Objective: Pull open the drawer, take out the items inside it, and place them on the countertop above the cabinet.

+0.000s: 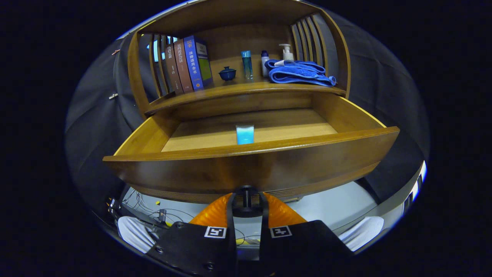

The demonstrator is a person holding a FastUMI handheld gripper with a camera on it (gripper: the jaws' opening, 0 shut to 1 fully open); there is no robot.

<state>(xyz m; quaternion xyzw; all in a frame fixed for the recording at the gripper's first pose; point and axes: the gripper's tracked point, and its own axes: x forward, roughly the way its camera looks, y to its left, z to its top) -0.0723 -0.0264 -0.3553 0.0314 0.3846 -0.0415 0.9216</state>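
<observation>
The wooden drawer [269, 169] stands pulled far out of the cabinet. Inside it a small light-blue tube [245, 134] stands upright near the front wall, on the bare drawer floor. My gripper [246, 200] is shut on the dark drawer knob [246, 194] under the drawer's front panel, one finger pressing each side. Above the drawer runs the countertop [246, 89], which carries several books [188, 65], a blue lidded cup [227, 73], a slim blue bottle [246, 64], a small white bottle [265, 62], a pump bottle [286, 51] and a folded blue towel [298, 73].
Curved wooden side panels with slats [307, 36] enclose the countertop on both sides. Below the drawer lie a grey floor [334, 204] and loose cables [153, 207] on the left.
</observation>
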